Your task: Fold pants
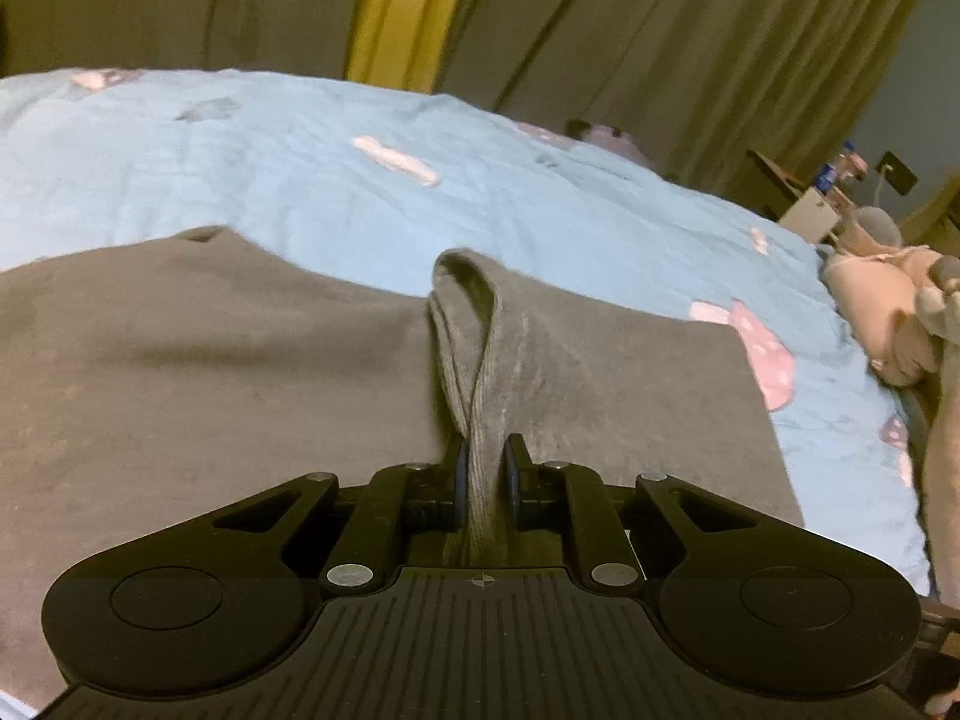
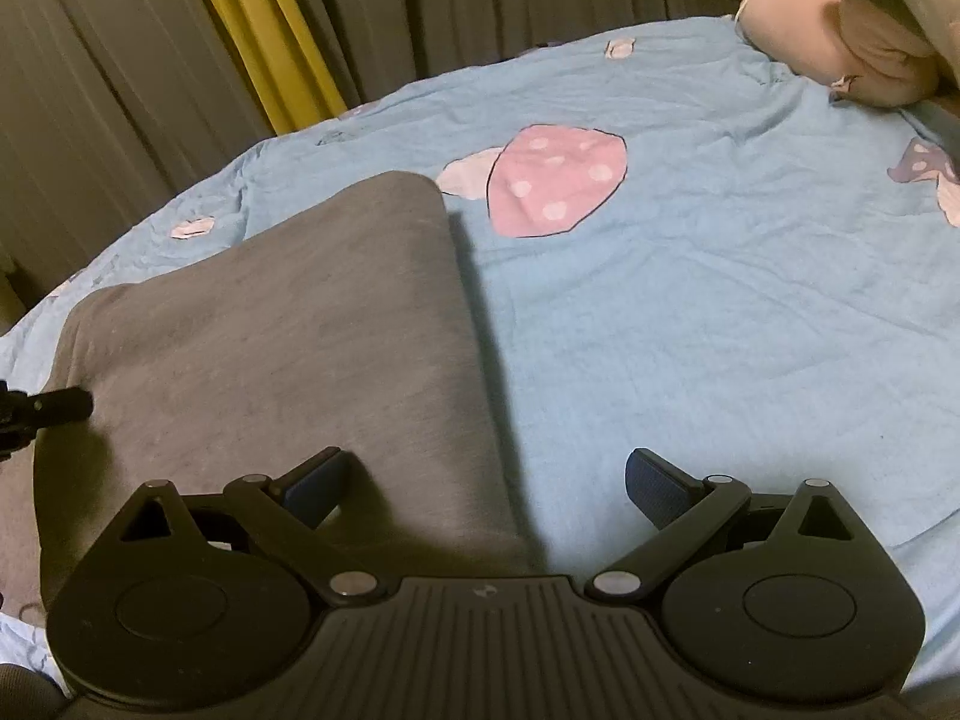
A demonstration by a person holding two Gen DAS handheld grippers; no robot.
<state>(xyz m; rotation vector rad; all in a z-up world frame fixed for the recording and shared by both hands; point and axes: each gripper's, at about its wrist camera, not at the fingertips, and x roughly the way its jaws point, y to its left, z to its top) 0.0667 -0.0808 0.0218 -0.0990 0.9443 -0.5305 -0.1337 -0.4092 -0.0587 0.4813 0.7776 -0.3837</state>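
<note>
Left gripper (image 1: 485,471): nearest the left wrist camera, black body, two fingers with blue pads (image 1: 461,480). The jaws stand narrow and pinch a ribbed grey band (image 1: 474,372) of the pants (image 1: 210,360). The band runs up from between the pads, twists once and ends in a loop that stands above the cloth.

Pants: grey, spread on the bed (image 1: 300,180). In the left wrist view they fill the near and left part of the picture; their far edge lies across the blue cover, and their right edge runs down toward the gripper's right side. In the right wrist view the cloth lies as a folded slab with a rounded far corner, left of centre.

Right gripper (image 2: 486,486): jaws wide apart, nothing between them. Its left finger (image 2: 315,483) hangs over the right-hand part of the pants; whether it touches the cloth cannot be told. Its right finger is over bare cover. The pants' right edge passes between the two fingers.

A black tip at the left edge of the right wrist view, over the pants, appears to be the left gripper's.

Bed: light blue cover with pink and white mushroom prints (image 2: 555,186), creased.

Surroundings: grey curtains (image 2: 90,90) with a yellow strip (image 2: 264,30) behind the bed. A pink bundle (image 2: 840,42) sits at the bed's far right corner.
</note>
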